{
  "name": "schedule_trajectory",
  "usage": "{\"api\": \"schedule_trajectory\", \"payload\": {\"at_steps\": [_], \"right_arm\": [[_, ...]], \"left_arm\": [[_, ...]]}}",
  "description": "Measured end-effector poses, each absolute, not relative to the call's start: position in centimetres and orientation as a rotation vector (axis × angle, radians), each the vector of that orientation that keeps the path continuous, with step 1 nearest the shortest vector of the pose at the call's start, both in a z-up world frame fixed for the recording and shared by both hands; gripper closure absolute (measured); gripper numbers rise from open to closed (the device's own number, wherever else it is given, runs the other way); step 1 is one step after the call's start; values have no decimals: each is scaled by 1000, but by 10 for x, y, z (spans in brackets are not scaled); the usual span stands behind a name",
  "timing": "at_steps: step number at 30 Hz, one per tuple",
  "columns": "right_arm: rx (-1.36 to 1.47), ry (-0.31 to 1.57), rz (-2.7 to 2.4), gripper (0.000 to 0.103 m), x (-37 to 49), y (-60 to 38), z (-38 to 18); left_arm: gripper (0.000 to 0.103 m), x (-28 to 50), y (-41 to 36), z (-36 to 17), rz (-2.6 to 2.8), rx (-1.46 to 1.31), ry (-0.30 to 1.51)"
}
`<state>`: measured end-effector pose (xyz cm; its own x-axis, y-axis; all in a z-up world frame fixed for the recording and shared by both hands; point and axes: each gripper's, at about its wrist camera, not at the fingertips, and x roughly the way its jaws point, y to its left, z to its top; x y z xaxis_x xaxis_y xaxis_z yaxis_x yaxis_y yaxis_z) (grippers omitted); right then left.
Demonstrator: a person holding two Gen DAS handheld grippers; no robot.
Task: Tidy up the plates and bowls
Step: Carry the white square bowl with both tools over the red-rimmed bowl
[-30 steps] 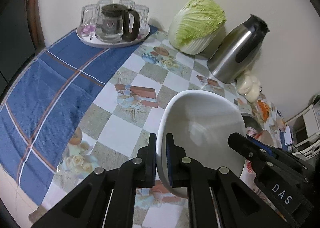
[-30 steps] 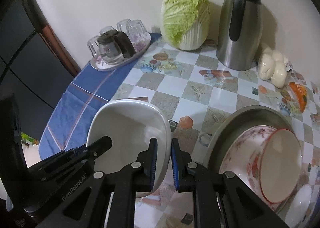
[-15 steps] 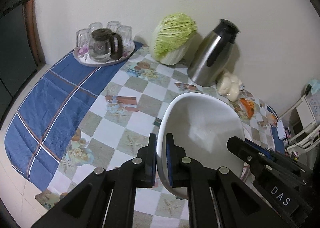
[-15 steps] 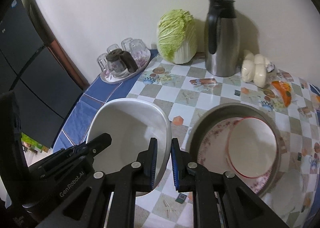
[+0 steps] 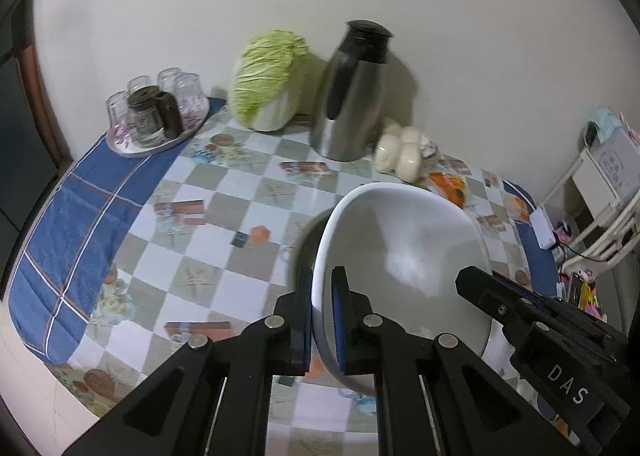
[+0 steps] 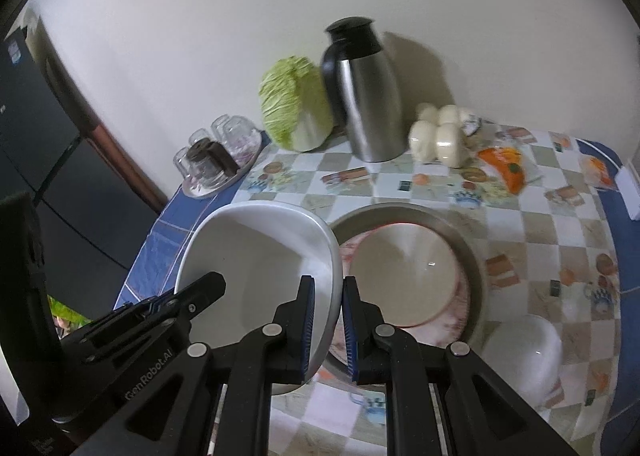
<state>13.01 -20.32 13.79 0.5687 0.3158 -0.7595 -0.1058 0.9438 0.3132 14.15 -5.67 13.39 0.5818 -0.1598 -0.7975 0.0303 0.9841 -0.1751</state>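
Observation:
Both grippers hold one large white bowl (image 5: 404, 256) in the air above the table. My left gripper (image 5: 322, 316) is shut on its left rim. My right gripper (image 6: 326, 324) is shut on its right rim; the bowl shows in the right wrist view (image 6: 260, 256). To its right a metal basin (image 6: 474, 256) holds a floral plate (image 6: 460, 316) and a cream dish with a red rim (image 6: 404, 276). Another white bowl (image 6: 524, 348) sits on the table at the lower right.
A steel thermos (image 6: 366, 96), a cabbage (image 6: 296, 104), white buns (image 6: 438, 134) and a tray of glasses with a small pot (image 6: 218, 160) stand along the wall. A blue cloth (image 5: 76, 216) covers the table's left side.
Both grippers have lifted the white bowl higher and carried it to the right, toward the metal basin. The table looks further away in both views.

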Motion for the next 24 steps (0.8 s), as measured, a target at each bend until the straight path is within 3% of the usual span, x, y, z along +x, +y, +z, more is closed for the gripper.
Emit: {"api": "schedule_trajectory", "payload": {"at_steps": [11,24], "right_arm": [[315,924,219,88,124,-267,131],[355,948,222,88,144,-291,106]], "left_arm": [[94,147,-116,132,-138,-85,957],[94,175,-133,114,-130,-44,990]]}}
